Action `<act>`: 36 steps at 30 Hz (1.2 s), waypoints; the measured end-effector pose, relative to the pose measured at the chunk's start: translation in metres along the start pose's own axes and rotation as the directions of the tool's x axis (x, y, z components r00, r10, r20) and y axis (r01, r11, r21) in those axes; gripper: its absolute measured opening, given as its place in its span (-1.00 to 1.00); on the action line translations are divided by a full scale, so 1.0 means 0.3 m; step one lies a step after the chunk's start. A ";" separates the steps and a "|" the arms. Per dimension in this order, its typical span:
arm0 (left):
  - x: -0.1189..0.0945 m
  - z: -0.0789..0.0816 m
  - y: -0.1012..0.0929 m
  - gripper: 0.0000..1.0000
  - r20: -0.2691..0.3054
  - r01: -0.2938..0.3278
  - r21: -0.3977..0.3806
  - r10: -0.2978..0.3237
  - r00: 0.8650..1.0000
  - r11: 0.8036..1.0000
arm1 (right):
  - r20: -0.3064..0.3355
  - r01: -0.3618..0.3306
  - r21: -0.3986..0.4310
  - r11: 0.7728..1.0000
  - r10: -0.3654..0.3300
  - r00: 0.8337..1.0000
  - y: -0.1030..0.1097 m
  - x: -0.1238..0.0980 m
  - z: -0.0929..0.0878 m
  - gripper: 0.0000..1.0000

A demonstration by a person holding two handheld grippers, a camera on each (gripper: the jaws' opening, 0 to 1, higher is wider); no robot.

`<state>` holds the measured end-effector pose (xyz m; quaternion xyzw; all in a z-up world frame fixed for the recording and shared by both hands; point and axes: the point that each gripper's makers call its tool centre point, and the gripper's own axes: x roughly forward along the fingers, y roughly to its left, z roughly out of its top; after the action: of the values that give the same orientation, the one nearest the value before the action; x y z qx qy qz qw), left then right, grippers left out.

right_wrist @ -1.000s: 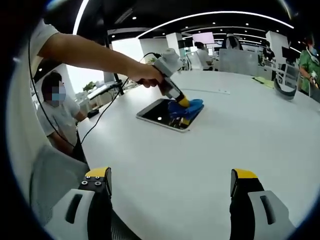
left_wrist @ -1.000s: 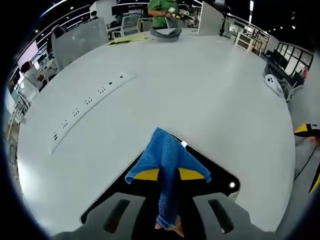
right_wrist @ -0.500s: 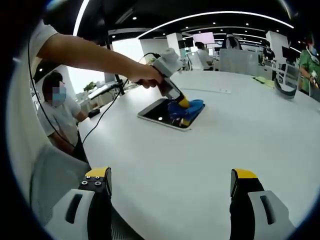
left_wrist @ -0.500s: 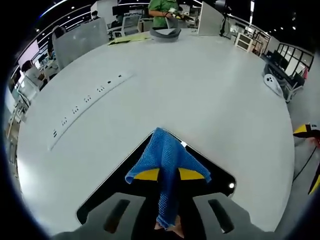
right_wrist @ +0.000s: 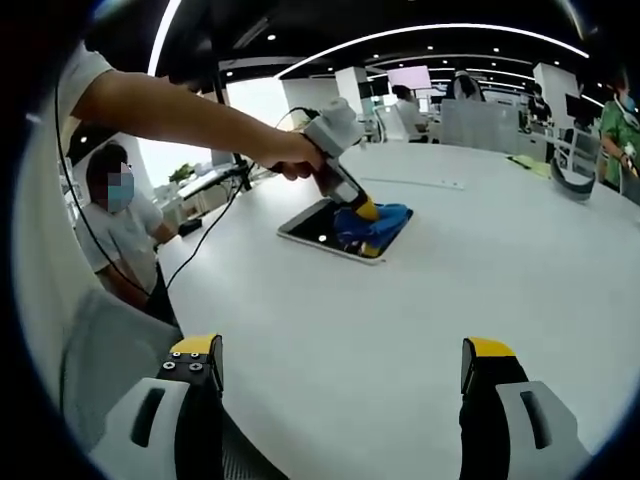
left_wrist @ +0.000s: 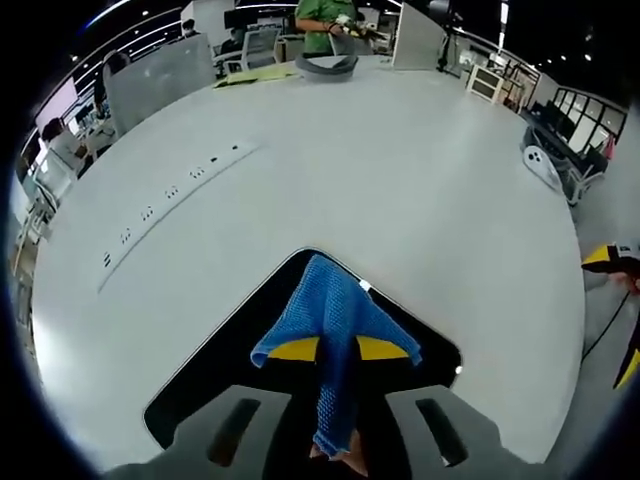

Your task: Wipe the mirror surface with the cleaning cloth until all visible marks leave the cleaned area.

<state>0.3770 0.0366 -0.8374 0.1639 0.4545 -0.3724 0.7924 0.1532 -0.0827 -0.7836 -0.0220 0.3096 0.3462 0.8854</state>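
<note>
right btwn left fingers (left_wrist: 385,348): cloth (left_wrist: 335,325)

Mirror (left_wrist: 245,340) partly under cloth (left_wrist: 335,330)

Our right gripper (right_wrist: 340,375) has two grey jaws with yellow caps at their tips; each jaw carries a dark oblong slot, and small dark screws sit under the yellow cap of the jaw on the view's left. Our left gripper (right_wrist: 365,215) has a light grey body, a dark neck and yellow tips. Our arm wears a short white sleeve (right_wrist: 85,70).
</note>
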 end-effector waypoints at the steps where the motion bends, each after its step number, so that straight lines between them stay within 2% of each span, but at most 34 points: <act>1: 0.000 0.000 -0.001 -0.79 0.000 0.000 -0.002 0.000 1.000 1.000 | 0.000 -0.001 0.000 1.000 0.001 1.000 0.001 0.001 0.000 0.98; 17: -0.010 -0.019 -0.026 -0.79 -0.021 0.012 -0.010 -0.012 1.000 1.000 | 0.005 -0.007 -0.003 1.000 0.007 1.000 0.010 0.006 0.011 0.98; 36: -0.023 -0.044 -0.058 -0.79 -0.018 0.020 -0.004 -0.020 1.000 1.000 | 0.007 -0.020 -0.011 1.000 0.020 1.000 0.018 0.014 0.017 0.98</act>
<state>0.3540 0.0358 -0.8371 0.1613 0.4642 -0.3779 0.7847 0.1549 -0.0749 -0.7808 -0.0226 0.3046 0.3568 0.8828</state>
